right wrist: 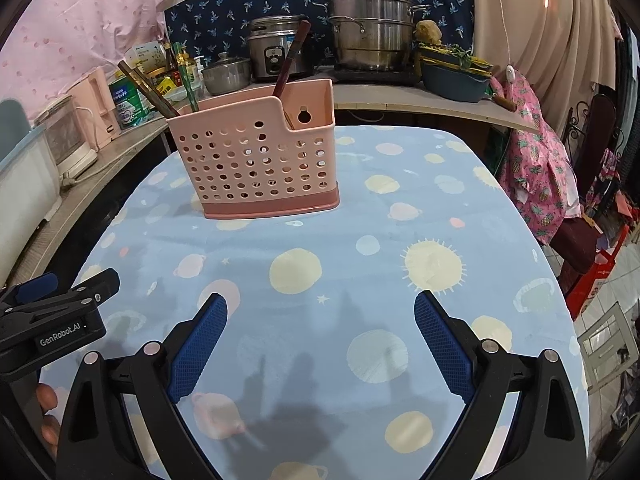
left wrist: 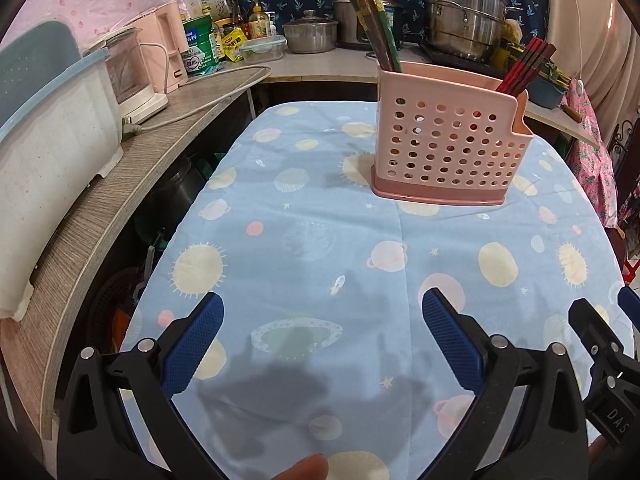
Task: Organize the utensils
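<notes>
A pink perforated utensil holder (left wrist: 448,148) stands upright on the blue planet-print tablecloth (left wrist: 320,248); it also shows in the right wrist view (right wrist: 260,160). Brown and green chopsticks (left wrist: 376,24) stand in its left compartment, red chopsticks (left wrist: 524,66) in its right. In the right wrist view the brown and green chopsticks (right wrist: 156,92) lean left and a dark red pair (right wrist: 290,60) stands at the right. My left gripper (left wrist: 322,308) is open and empty, well short of the holder. My right gripper (right wrist: 320,306) is open and empty too.
A wooden counter (left wrist: 132,184) runs along the left with a white bin (left wrist: 48,132) and a pink appliance (left wrist: 164,52). Steel pots (right wrist: 370,28), a rice cooker (right wrist: 276,48) and bottles stand at the back. Pink clothes (right wrist: 536,168) hang right of the table.
</notes>
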`<control>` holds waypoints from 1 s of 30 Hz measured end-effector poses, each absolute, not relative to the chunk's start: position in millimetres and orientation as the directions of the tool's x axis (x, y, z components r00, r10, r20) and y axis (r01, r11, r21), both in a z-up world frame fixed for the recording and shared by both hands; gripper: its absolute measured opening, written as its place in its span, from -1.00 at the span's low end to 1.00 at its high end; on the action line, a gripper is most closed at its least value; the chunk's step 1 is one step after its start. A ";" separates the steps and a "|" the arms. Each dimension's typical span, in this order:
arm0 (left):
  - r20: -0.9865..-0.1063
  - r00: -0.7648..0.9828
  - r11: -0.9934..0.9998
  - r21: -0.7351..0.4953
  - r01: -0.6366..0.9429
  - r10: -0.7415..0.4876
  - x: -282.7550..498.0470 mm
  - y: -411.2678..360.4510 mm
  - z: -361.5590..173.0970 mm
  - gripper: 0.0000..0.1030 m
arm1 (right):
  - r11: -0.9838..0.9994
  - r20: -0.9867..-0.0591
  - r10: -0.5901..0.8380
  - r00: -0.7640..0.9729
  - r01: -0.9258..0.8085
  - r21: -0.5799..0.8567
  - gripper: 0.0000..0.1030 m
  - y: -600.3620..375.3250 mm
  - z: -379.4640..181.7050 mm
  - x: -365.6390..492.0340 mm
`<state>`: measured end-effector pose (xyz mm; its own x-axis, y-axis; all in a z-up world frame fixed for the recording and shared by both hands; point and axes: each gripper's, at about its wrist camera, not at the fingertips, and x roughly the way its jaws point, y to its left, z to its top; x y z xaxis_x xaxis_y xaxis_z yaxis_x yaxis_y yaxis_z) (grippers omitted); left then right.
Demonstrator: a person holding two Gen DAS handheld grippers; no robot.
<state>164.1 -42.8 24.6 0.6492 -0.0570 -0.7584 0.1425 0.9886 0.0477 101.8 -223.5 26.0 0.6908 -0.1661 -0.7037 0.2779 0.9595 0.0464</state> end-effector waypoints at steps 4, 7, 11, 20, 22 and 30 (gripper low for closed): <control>-0.754 0.654 0.988 0.053 0.146 -0.056 163.3 -43.7 26.5 0.85 | 0.959 -0.701 -0.165 0.694 0.278 0.049 0.76 -224.2 28.0 101.7; -0.747 0.663 0.987 0.053 0.148 -0.059 161.3 -44.8 29.8 0.85 | 0.960 -0.695 -0.168 0.699 0.275 0.045 0.76 -222.8 31.1 102.5; -0.744 0.665 0.986 0.053 0.156 -0.065 161.0 -45.7 33.1 0.85 | 0.962 -0.691 -0.167 0.703 0.271 0.043 0.76 -221.2 33.2 103.4; -0.731 0.680 0.989 0.058 0.138 -0.052 165.6 -45.2 41.2 0.85 | 0.965 -0.682 -0.166 0.713 0.258 0.036 0.76 -216.6 40.9 110.0; -0.729 0.683 0.989 0.060 0.136 -0.050 167.1 -46.2 43.6 0.85 | 0.967 -0.679 -0.165 0.716 0.254 0.033 0.77 -215.5 43.0 113.0; -0.723 0.689 0.989 0.063 0.133 -0.047 172.7 -47.6 49.2 0.85 | 0.968 -0.670 -0.164 0.724 0.250 0.034 0.77 -213.6 48.1 118.9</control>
<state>172.7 -47.6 49.2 0.6895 -0.0466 -0.7228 0.1326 0.9892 0.0627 118.9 -213.6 48.1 0.7245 -0.1637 -0.6696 0.2498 0.9677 0.0337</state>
